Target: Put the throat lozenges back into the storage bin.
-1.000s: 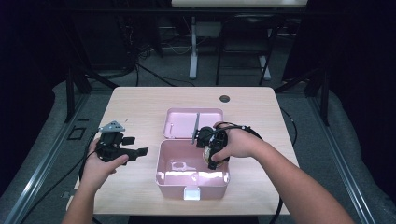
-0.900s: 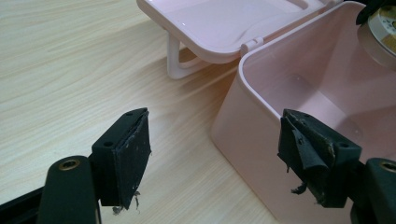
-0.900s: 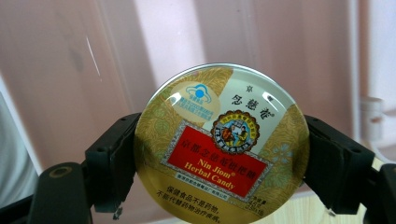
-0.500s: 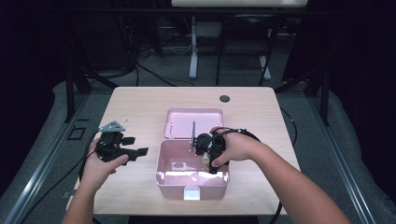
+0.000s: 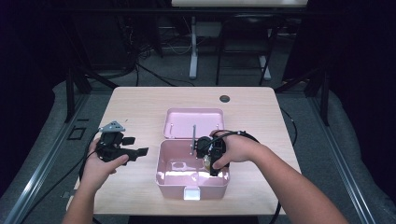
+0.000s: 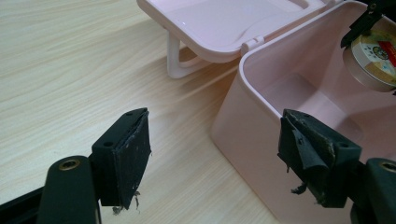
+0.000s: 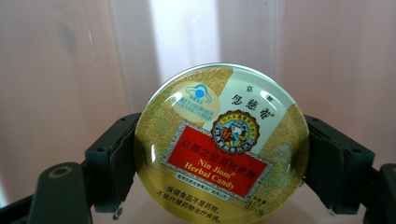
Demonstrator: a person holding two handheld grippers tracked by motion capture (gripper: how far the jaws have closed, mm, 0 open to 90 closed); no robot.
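Candy tin [image 7: 222, 140], round and gold with a red label, sits clamped by its edges between the two black jaws of the right gripper [image 7: 222, 163], and in the right gripper view pale pink wall lies all around behind it. Going from the left of the high view: the left gripper [image 5: 133, 151] is held in the person's left hand [image 5: 100, 163] at the lower left of the frame, above the wooden table [image 5: 140, 102] and just beside the left wall of the pink box [image 5: 161, 179]. In the left gripper view its jaws stand wide apart with nothing between them; the box's near corner rises between them farther off, and bare tabletop fills the left of that frame. At the centre of the high view the box stands open, its lid [image 5: 194, 122] lying back flat on the table behind it. To the right, the right hand [image 5: 236, 149] holds the right gripper [image 5: 208, 163] down over the right half of the box's hollow, with the tin [image 5: 207, 163] inside the rim. The tin [image 6: 373, 58] also shows at the upper right of the left gripper view, above the box's floor. A small dark disc [image 5: 225, 98] lies on the table near its far edge.
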